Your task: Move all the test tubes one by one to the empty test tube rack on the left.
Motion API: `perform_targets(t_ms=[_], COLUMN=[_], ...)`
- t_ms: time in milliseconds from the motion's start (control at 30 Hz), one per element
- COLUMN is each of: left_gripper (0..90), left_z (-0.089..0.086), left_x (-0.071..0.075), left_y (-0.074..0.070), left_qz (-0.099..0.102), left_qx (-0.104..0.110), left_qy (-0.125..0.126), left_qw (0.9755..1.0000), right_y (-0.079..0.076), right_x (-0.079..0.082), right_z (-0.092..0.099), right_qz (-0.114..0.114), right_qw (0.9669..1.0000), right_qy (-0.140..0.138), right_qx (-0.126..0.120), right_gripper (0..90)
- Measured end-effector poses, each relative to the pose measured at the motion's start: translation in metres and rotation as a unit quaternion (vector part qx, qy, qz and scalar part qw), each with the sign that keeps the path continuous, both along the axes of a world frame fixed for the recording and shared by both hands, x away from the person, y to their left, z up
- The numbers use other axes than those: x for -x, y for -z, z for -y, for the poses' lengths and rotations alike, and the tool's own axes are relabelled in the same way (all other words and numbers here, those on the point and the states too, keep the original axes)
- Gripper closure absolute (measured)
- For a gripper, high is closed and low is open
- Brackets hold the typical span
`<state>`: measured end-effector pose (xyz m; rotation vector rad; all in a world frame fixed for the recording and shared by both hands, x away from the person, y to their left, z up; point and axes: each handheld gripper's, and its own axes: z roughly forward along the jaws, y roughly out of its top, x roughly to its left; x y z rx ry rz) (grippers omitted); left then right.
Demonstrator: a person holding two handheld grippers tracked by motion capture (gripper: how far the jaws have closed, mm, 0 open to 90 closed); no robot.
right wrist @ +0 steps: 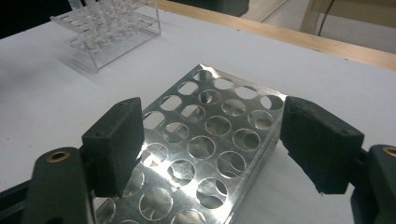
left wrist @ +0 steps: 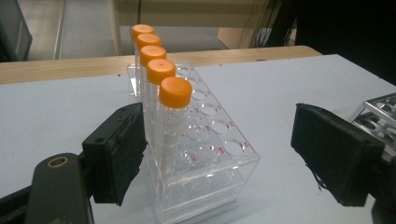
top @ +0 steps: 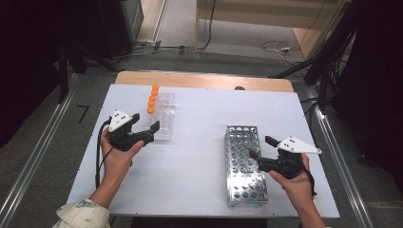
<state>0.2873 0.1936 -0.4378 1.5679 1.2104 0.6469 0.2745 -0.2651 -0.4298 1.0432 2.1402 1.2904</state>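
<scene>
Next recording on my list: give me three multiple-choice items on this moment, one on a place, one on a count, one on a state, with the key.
1. Where do the orange-capped tubes stand in the clear rack?
A. In one row along an edge
B. Scattered over every row
C. Lying beside it on the table

2. How many orange caps are there?
A. Three
B. Five
C. Eight

3. How does the left claw stand?
A. Shut on a tube
B. Open, with the rack's near end between its jaws
C. Shut on nothing

Key: 1 A, the caps form a single line down one side of the rack. 2 B, five caps count off in the left gripper view. 3 B, both pads stand wide apart and press on nothing. The metal rack by the right claw holds no tubes.
</scene>
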Motion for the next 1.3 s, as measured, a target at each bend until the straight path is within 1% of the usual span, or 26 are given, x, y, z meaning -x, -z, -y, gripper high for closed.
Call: perform_targets(t_ms=[100,200,300,467,533,700,867,1033,1167,1300], left_gripper=[19.1,19.0,18.2,17.5,16.8,16.7,16.2,16.0,15.7,15.3], left_z=[0.0,-0.003,-0.004,-0.007,-0.007,-0.009,-0.01,-0.014,-0.018,-0.022], left_x=[0.004,0.007,0.012,0.021,0.024,0.03,0.036,0.041,0.045,0.049], left_y=[0.004,0.01,0.013,0.015,0.016,0.016,0.015,0.016,0.016,0.017], left_qz=[-0.001,-0.007,-0.01,-0.007,-0.006,-0.004,0.006,0.002,0.005,0.005], left_qx=[-0.015,-0.018,-0.016,-0.015,-0.02,-0.018,-0.018,-0.016,-0.019,-0.019], left_qy=[-0.001,-0.002,-0.001,0.0,-0.001,0.003,-0.002,-0.004,-0.007,-0.012], left_qw=[0.9999,0.9998,0.9998,0.9999,0.9998,0.9998,0.9998,0.9999,0.9998,0.9997], right_y=[0.001,0.003,0.003,0.004,0.005,0.006,0.008,0.009,0.011,0.012], right_x=[0.001,0.002,0.003,0.004,0.005,0.007,0.009,0.012,0.014,0.016], right_z=[0.005,0.008,0.011,0.017,0.018,0.023,0.028,0.033,0.039,0.044], right_qz=[0.0,0.0,-0.001,-0.001,-0.002,-0.002,-0.004,-0.003,-0.004,-0.005], right_qw=[1.0,0.9999,0.9999,0.9997,0.9997,0.9994,0.9991,0.9987,0.9982,0.9977], right_qy=[0.008,0.012,0.016,0.023,0.026,0.034,0.042,0.052,0.06,0.067], right_qx=[-0.001,0.001,0.0,0.0,0.001,0.001,0.001,0.0,0.002,0.001], right_gripper=[20.7,20.4,20.1,19.2,19.0,19.0,19.0,19.0,19.0,19.0])
